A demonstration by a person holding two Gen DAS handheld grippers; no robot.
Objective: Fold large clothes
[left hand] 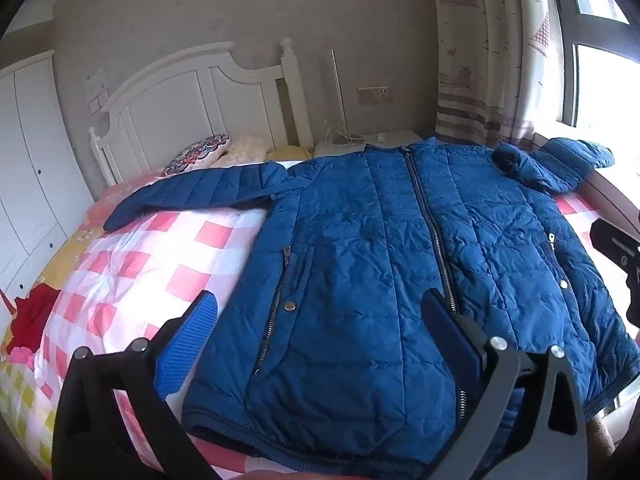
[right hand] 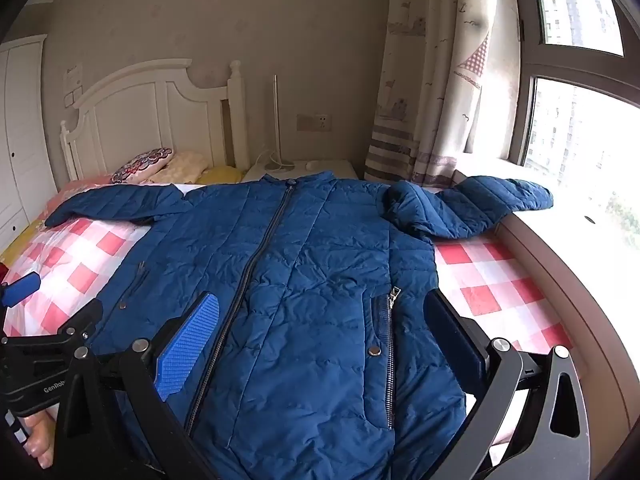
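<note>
A blue quilted jacket lies flat and zipped, front up, on the bed, collar toward the headboard; it also shows in the right wrist view. One sleeve stretches out to the left, the other sleeve reaches onto the window sill. My left gripper is open and empty, hovering over the jacket's lower left half near the hem. My right gripper is open and empty, above the lower right half. The right gripper's body shows at the left view's right edge.
The bed has a pink and white checked cover. Pillows lie by the white headboard. A nightstand with a lamp stands behind. Curtain, window and sill are on the right, a white wardrobe on the left.
</note>
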